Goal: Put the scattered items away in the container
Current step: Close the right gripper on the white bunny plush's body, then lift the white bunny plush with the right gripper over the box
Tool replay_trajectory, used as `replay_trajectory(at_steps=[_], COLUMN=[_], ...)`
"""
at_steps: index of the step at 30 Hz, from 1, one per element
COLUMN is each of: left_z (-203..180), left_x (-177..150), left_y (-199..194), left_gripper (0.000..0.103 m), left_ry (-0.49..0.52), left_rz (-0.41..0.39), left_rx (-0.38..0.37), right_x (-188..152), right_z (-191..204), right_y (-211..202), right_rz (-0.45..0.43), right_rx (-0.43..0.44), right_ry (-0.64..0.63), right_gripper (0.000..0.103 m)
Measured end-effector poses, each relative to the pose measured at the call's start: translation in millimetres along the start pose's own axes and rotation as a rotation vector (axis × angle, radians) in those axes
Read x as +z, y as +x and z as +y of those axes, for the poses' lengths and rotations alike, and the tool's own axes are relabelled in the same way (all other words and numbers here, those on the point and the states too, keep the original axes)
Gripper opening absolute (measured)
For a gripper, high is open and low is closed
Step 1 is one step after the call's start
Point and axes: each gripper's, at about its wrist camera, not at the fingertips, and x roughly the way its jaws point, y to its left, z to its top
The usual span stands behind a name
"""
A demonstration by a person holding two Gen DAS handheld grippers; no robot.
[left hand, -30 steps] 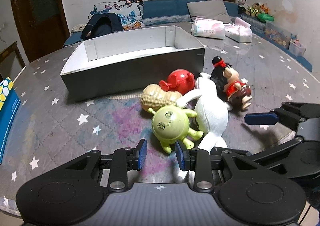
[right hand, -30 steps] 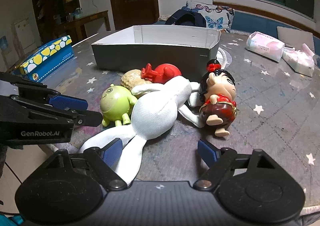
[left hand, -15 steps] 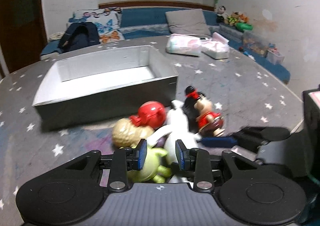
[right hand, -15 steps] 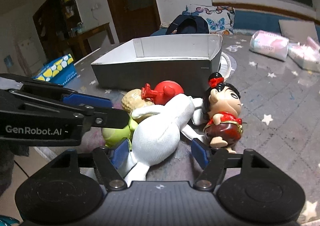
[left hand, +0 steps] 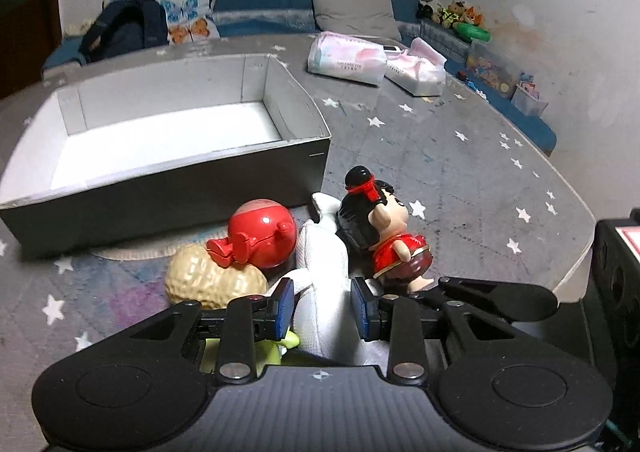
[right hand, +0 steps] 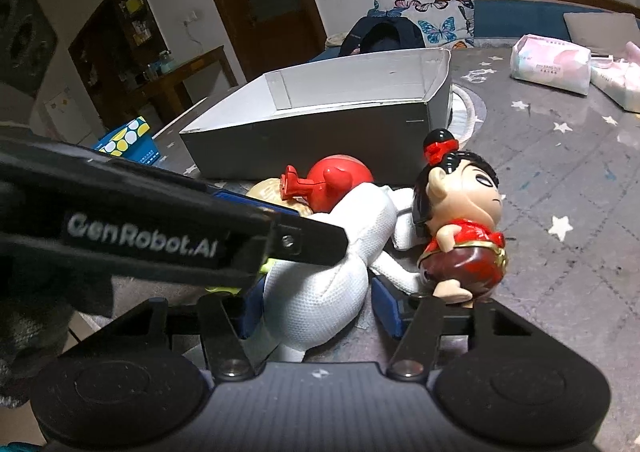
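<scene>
Right gripper (right hand: pixel 316 310) had just been closing its jaws around the white plush toy (right hand: pixel 320 292); the blue pads sat at both flanks of the soft body and looked to be in contact, so I read this as a grip on the plush. Left gripper (left hand: pixel 322 308) was narrowly parted, also straddling the same plush, pads beside the fabric and not clearly pressing. All toys lay in a heap on the desk (left hand: pixel 460 180), just in front of the open grey box (left hand: pixel 168 140), which held nothing. Red round toy (left hand: pixel 260 238) rested on the peanut toy (left hand: pixel 208 284); the doll figure (right hand: pixel 460 228) leaned against the plush; a green toy (left hand: pixel 280 344) was mostly hidden under the left gripper. Risks: lifting the plush could topple the doll or roll the red toy off; both grippers crowding one item could collide; the limp plush could sag and snag the box wall.
</scene>
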Motion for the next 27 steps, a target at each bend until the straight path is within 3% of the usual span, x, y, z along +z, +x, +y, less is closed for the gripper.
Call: replay_trajectory(at_steps=[6, 13, 27], left_z=[1.3, 3.7, 13.0], left_x=[5.9, 3.7, 22.2], left_y=[10.8, 6.8, -41.7], left_gripper=[0.036, 0.031, 0.031], left_ry=[-0.011, -0.024, -0.093], left_rz=[0.055, 0.035, -0.180], left_rx=[-0.019, -0.037, -0.085], right_x=[-0.5, -0.6, 39.6], right_z=[-0.3, 3.7, 21.9], right_y=[1.1, -3.5, -29.6], right_rz=[-0.004, -0.023, -0.135], right_rx=[0.007, 0.000, -0.018], right_ry=[-0.006, -0.021, -0.169], right_gripper=[0.052, 0.049, 0.048])
